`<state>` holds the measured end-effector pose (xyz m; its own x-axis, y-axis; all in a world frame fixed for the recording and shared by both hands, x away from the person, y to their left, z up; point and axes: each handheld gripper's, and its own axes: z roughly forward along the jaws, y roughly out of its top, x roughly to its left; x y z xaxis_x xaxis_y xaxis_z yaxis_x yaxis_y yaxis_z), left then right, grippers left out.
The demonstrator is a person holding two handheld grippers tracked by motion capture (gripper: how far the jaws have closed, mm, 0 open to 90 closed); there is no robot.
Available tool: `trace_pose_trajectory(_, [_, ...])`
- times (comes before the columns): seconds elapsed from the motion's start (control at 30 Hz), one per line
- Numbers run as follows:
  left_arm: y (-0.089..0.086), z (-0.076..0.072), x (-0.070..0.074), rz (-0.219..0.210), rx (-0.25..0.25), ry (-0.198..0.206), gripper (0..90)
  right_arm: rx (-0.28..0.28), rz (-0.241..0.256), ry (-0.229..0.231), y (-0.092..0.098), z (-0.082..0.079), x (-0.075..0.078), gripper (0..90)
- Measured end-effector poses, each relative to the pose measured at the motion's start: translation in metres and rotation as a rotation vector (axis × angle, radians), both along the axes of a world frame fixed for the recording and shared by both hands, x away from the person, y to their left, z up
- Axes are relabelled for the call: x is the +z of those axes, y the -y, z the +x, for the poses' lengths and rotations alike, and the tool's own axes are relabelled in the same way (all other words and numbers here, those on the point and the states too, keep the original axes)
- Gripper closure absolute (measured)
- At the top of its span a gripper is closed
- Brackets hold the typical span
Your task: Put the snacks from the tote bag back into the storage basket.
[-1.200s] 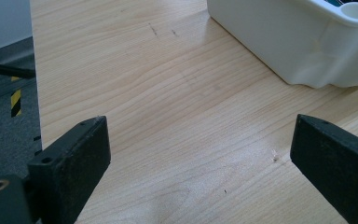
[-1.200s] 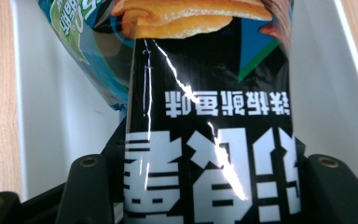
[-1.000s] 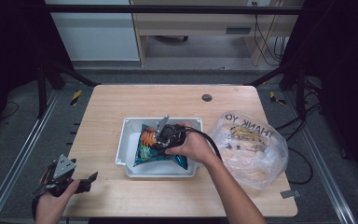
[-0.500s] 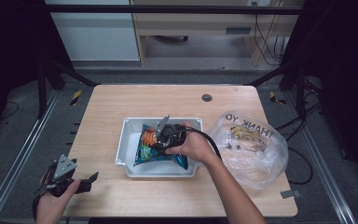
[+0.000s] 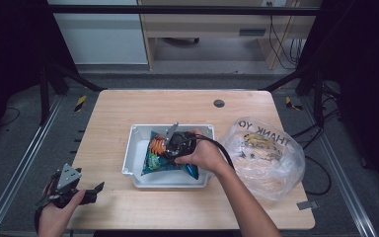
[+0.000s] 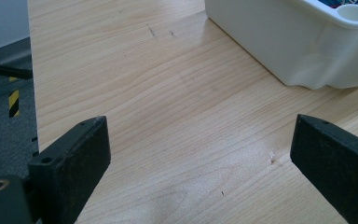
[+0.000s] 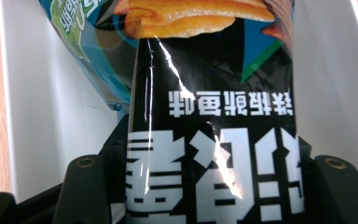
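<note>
— Pinching a snack bag [image 7: 214,140], the right gripper [image 5: 170,145] is seen low inside the white tub [image 5: 137,148], is that so?

— Yes. In the right gripper view the black lower end of the bag is caught between the two jaws, which stand on either side of it and press against it. A second packet [image 7: 81,37], blue-green, is seen lying behind it against the tub wall.

— And the left gripper [image 6: 200,154]?

— Its jaws are spread wide, with nothing between them. It is held low over the bare wooden table [image 5: 192,106], near the front left corner, well apart from the tub.

— What else is found on the table?

— A clear plastic bag [image 5: 264,155] printed with dark letters is seen just beside the tub, on its right. Items are visible inside it, but they cannot be told apart.
</note>
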<state>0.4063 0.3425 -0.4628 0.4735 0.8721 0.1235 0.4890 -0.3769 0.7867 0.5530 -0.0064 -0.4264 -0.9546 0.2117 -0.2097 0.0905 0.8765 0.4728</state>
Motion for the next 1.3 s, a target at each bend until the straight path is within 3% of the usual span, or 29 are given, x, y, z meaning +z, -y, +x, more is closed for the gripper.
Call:
trace_pose_trajectory(0.47, [-0.001, 0.001, 0.001, -0.003, 0.003, 0.001, 4.4, -0.004, 0.004, 0.007, -0.002, 0.001, -0.001, 36.9])
trace_pose_trajectory(0.9, [0.000, 0.001, 0.001, -0.001, 0.000, 0.003, 4.6, -0.035, 0.017, 0.026, -0.003, -0.001, 0.002, 27.3])
trace_pose_trajectory(1.3, [0.000, 0.001, 0.000, 0.008, 0.000, -0.001, 4.6, -0.058, 0.037, 0.050, 0.003, -0.004, 0.013, 17.7])
